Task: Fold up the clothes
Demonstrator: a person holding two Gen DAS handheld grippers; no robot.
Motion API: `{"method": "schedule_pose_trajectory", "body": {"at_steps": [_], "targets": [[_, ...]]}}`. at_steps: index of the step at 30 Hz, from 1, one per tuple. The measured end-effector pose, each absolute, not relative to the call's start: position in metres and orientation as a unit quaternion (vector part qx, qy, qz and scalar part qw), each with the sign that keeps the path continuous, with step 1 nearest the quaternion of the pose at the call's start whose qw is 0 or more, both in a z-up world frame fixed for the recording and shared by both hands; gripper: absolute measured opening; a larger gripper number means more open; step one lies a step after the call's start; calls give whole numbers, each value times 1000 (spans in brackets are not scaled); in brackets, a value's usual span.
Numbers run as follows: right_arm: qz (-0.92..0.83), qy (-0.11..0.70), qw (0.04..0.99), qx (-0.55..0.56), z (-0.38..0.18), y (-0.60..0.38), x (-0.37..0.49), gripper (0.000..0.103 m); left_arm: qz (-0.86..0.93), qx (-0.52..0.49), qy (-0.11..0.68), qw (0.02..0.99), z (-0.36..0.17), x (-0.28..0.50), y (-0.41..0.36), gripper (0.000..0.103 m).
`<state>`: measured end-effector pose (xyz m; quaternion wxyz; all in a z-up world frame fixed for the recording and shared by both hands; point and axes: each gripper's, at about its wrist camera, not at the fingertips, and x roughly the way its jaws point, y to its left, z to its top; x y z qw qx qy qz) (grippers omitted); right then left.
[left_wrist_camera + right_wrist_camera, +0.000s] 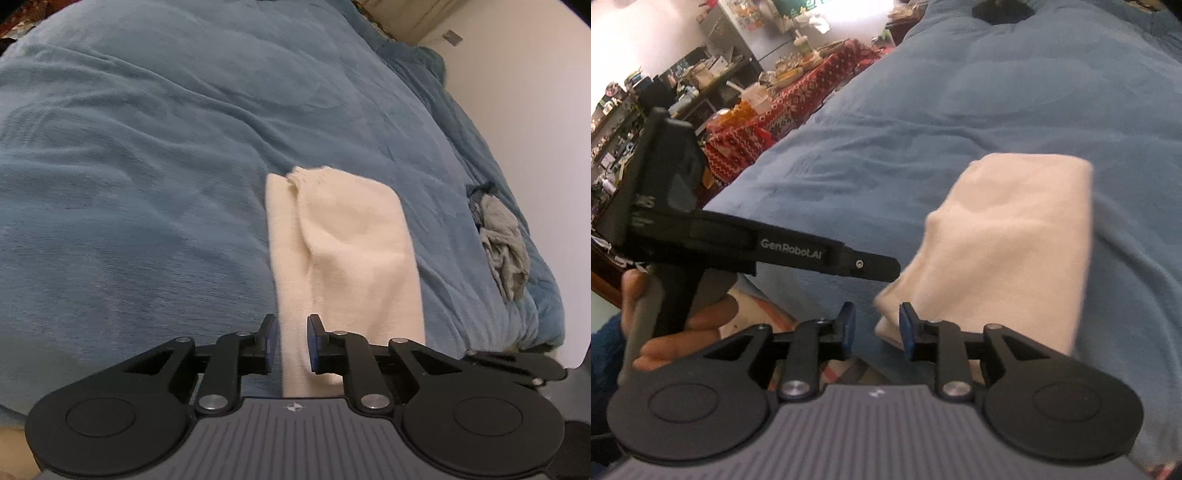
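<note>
Lying folded into a long narrow strip, the cream knitted garment [343, 251] rests on the blue fleece bed cover [147, 166], its near end reaching to both tools. The left hand-held gripper [291, 343] stands with its blue-padded jaws a little apart, astride the garment's near left edge; the pads do not appear to press on the cloth. The right hand-held gripper [877, 328] likewise has its jaws apart, with the garment's near corner just at the right-hand pad, unclamped. Both tools point steeply down at that near end, which suggests a fold has been laid down and let go, or that a fresh grip is being lined up.

Only the left wrist view shows a crumpled grey garment [504, 247] well to the right of the cream one, near the bed's edge, probably awaiting its turn. Only the right wrist view shows the person's left hand [679, 325] on the other tool's handle, and a red patterned cloth [783, 110] on furniture beyond the bed.
</note>
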<state>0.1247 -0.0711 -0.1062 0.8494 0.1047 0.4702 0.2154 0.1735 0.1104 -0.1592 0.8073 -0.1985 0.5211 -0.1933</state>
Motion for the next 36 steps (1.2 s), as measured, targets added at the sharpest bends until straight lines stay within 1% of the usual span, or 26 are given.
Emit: {"method": "schedule_pose_trajectory", "body": {"at_steps": [2, 7, 10, 15, 21, 25, 28, 29, 30, 31, 32, 34, 36], "targets": [[201, 462, 855, 121, -101, -88, 121, 32, -191, -191, 521, 810, -158, 174, 106, 15], [160, 451, 861, 173, -99, -133, 115, 32, -191, -168, 503, 826, -145, 171, 97, 15], [149, 448, 860, 193, -100, -151, 112, 32, -220, -186, 503, 815, -141, 174, 97, 15], [150, 444, 862, 196, -100, -155, 108, 32, -213, -184, 532, 799, -153, 185, 87, 15], [155, 441, 861, 202, -102, -155, 107, 33, -220, -239, 551, 768, -162, 194, 99, 15], [157, 441, 859, 208, -104, -155, 107, 33, -217, -248, 553, 766, -164, 193, 104, 15], [159, 442, 858, 208, -105, -153, 107, 33, -213, -252, 551, 766, -165, 189, 108, 21], [160, 443, 858, 208, -105, -153, 106, 33, -213, -255, 551, 765, -166, 189, 109, 30], [161, 443, 857, 208, -106, -153, 107, 33, -209, -254, 552, 766, -168, 188, 110, 43], [162, 443, 857, 209, -106, -152, 107, 33, -205, -253, 553, 767, -170, 186, 110, 45], [162, 444, 856, 209, -106, -152, 107, 33, -203, -253, 554, 767, -171, 185, 111, 45], [163, 444, 856, 208, -108, -150, 107, 33, -215, -265, 557, 757, -175, 182, 111, 40], [161, 447, 855, 207, -110, -149, 108, 33, -203, -241, 551, 773, -169, 179, 108, 27]]}}
